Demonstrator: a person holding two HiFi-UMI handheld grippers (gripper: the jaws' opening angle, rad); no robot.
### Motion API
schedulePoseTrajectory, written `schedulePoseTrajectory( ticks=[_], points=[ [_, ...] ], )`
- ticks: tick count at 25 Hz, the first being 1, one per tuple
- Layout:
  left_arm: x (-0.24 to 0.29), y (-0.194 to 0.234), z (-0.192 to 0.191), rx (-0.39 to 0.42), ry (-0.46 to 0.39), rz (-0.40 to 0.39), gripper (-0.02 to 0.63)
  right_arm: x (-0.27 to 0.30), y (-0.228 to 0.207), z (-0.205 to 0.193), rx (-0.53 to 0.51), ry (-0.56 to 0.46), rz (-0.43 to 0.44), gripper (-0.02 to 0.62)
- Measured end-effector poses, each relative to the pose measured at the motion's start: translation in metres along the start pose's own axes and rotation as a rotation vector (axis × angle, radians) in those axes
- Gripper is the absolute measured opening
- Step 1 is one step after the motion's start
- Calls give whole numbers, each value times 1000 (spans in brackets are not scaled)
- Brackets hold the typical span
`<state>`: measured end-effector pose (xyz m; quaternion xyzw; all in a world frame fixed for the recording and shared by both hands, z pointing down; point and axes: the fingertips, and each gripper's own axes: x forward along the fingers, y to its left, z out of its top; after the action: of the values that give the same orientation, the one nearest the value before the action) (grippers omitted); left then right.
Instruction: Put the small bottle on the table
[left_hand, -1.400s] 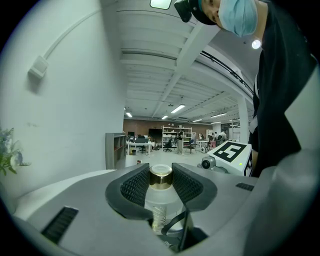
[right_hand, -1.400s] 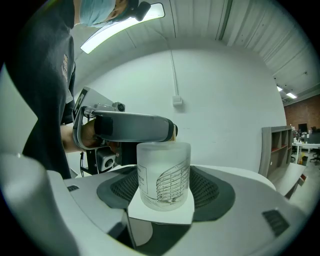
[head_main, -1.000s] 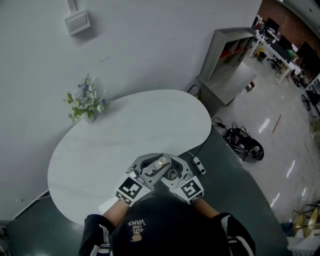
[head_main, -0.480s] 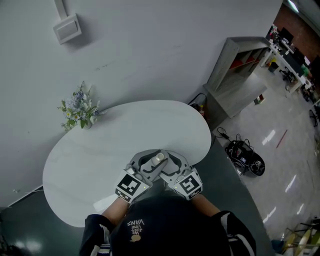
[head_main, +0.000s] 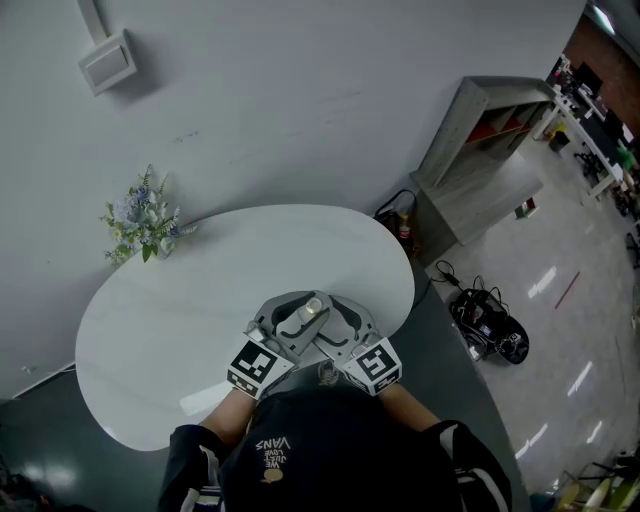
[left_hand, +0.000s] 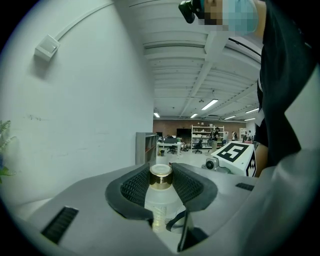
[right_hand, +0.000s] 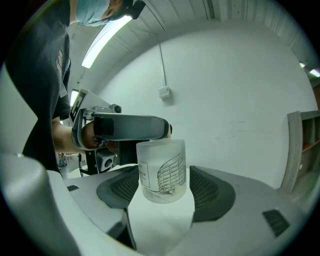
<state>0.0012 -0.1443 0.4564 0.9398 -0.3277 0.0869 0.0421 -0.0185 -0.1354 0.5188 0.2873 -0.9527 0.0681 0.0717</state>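
A small frosted bottle (left_hand: 161, 195) with a gold cap (head_main: 313, 307) sits between the ribbed pads of my left gripper (left_hand: 162, 186), cap pointing away from the camera; that gripper is shut on it. My right gripper (right_hand: 162, 187) is shut on a frosted cylinder (right_hand: 161, 170) printed with a line drawing, flat end outward, its other end hidden. In the head view both grippers (head_main: 300, 312) (head_main: 340, 330) are held close together, chest-high, over the near edge of the white oval table (head_main: 190, 300). The right gripper's marker cube (left_hand: 236, 152) shows beside the bottle.
A small vase of flowers (head_main: 138, 222) stands at the table's far left by the white wall. A grey shelf unit (head_main: 480, 150) and a black bag with cables (head_main: 490, 320) are on the floor to the right. The person's head (head_main: 320, 450) hides the near table edge.
Both grippers stay side by side with the same grips. The view has drifted, so the table and flowers sit a little further left in the picture.
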Motion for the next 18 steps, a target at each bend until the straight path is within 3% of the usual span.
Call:
schedulePoseTrajectory(
  ticks=[9, 18],
  points=[
    [42, 30, -18, 5, 29, 71, 152, -17, -52, -22, 54, 5, -54, 278],
    [76, 90, -30, 8, 25, 178, 152, -30, -83, -38, 106, 31, -80, 278]
  ],
)
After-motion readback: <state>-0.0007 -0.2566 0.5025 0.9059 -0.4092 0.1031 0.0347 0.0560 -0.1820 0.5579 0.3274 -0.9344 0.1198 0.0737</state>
